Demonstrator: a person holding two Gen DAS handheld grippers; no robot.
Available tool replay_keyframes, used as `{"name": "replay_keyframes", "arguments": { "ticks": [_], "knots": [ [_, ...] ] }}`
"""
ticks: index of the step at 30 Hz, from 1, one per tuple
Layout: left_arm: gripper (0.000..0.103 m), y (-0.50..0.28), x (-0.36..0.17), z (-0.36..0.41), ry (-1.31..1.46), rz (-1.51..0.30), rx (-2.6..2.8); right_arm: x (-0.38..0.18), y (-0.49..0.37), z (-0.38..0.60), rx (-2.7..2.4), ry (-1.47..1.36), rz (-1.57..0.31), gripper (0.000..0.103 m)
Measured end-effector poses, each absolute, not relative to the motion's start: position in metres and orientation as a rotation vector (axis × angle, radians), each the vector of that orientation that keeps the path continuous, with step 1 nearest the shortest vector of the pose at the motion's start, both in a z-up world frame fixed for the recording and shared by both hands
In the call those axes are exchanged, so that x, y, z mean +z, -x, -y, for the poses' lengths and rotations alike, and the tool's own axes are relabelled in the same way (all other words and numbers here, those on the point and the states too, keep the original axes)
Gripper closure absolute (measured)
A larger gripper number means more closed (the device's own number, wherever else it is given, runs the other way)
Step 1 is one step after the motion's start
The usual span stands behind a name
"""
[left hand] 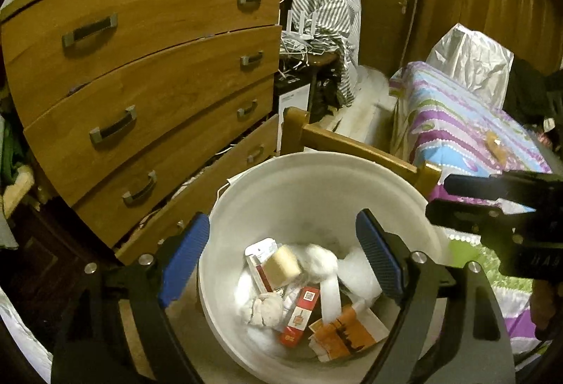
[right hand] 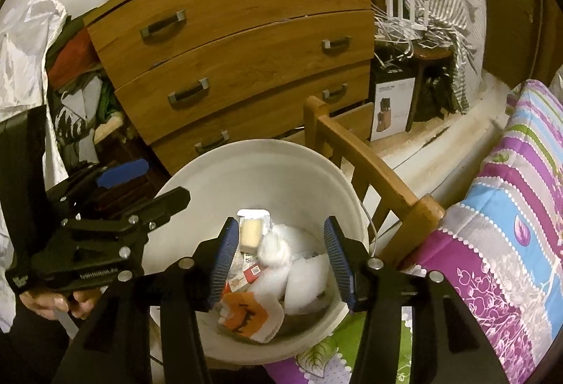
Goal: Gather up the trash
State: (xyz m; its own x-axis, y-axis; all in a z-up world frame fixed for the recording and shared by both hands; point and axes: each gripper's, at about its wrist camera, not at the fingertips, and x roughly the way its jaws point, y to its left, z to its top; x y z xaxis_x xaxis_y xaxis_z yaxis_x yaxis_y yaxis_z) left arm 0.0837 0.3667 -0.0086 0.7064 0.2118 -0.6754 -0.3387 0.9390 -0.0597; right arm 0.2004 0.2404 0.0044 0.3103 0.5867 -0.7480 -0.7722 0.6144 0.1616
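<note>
Both grippers hung over the round white plastic bucket [left hand: 318,187], which stood on the floor between the curved wooden chest of drawers [left hand: 151,74] and the bed's wooden footboard [left hand: 355,146]. The left gripper [left hand: 281,259] had its blue pads spread wide with nothing between them; the right gripper [right hand: 279,264] stood partly apart, also empty. The trash lay inside the bucket: crumpled white tissue wads [left hand: 318,260], a red-and-white carton [left hand: 299,317] and an orange-and-white wrapper [left hand: 346,331].
</note>
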Motion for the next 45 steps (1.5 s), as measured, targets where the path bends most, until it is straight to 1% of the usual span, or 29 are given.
{"name": "replay_keyframes", "arguments": {
  "ticks": [2,4,6,7,9,11,13,18,21,25,30,35,45],
  "knots": [
    [0.021,-0.083,-0.008,-0.362,0.169,-0.724,0.323,0.007,-0.196,-0.238,0.887,0.253,-0.842,0.051],
    [0.021,-0.083,-0.007,-0.357,0.151,-0.721,0.343,0.012,-0.189,-0.231,0.849,0.256,-0.802,0.045],
    [0.021,-0.079,-0.003,-0.348,0.118,-0.706,0.371,0.022,-0.174,-0.216,0.792,0.261,-0.708,0.025],
    [0.021,-0.077,-0.001,-0.342,0.1,-0.695,0.385,0.025,-0.168,-0.211,0.771,0.267,-0.671,0.023],
    [0.017,-0.072,0.005,-0.334,0.083,-0.669,0.401,0.031,-0.153,-0.197,0.715,0.289,-0.592,0.01],
    [0.01,-0.063,0.01,-0.324,0.081,-0.632,0.41,0.037,-0.139,-0.179,0.679,0.292,-0.527,0.005],
    [0.006,-0.055,0.016,-0.315,0.082,-0.598,0.416,0.041,-0.127,-0.161,0.621,0.301,-0.487,0.005],
    [0.006,-0.042,0.023,-0.295,0.067,-0.579,0.443,0.046,-0.111,-0.118,0.502,0.26,-0.452,0.005],
    [0.006,-0.033,0.028,-0.282,0.045,-0.551,0.458,0.043,-0.101,-0.097,0.499,0.244,-0.478,0.005],
    [0.006,-0.018,0.036,-0.271,0.11,-0.478,0.487,0.039,-0.088,-0.073,0.491,0.196,-0.491,0.005],
    [0.006,-0.009,0.043,-0.247,0.115,-0.44,0.516,0.037,-0.076,-0.048,0.483,0.141,-0.498,0.005],
    [0.006,-0.008,0.04,-0.23,0.172,-0.502,0.51,0.041,-0.066,-0.027,0.473,0.113,-0.475,0.005],
    [0.006,-0.005,0.031,-0.197,0.148,-0.54,0.532,0.042,-0.066,0.014,0.461,0.024,-0.487,0.005]
  ]
}}
